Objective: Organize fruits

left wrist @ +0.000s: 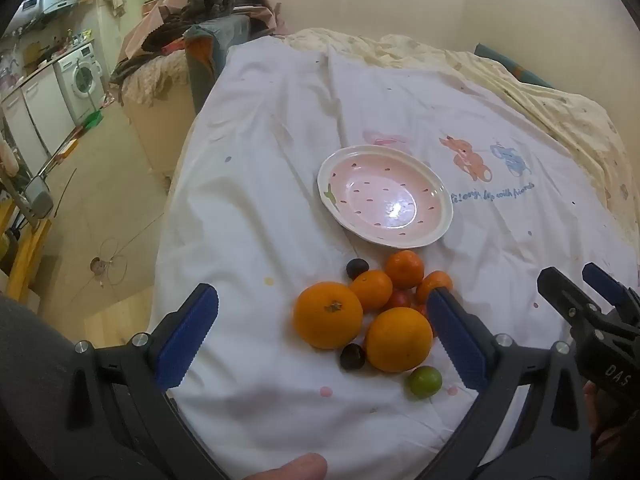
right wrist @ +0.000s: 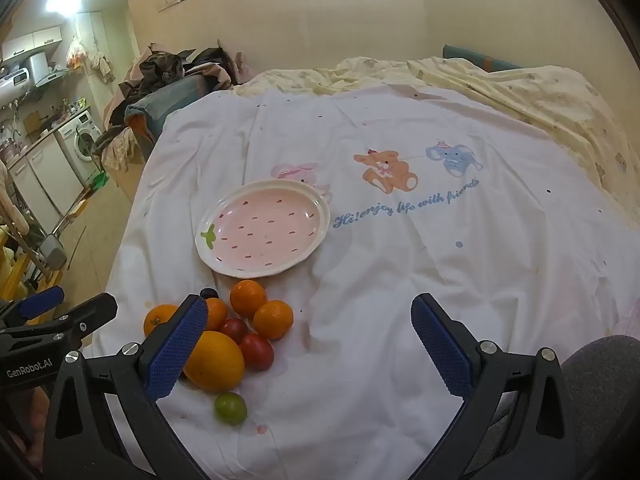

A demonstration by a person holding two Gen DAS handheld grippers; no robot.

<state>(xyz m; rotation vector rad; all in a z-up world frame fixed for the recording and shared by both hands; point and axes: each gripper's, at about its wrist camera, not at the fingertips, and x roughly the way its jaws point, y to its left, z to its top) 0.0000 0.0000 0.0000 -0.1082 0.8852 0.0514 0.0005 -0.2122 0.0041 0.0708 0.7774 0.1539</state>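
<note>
Five oranges (left wrist: 328, 314) — one plate (left wrist: 440, 196)

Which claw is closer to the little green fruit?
Left. The left claw hangs open right over the fruit pile, with the green fruit just inside one finger. The right claw hangs open off to the fruit's right.
</note>
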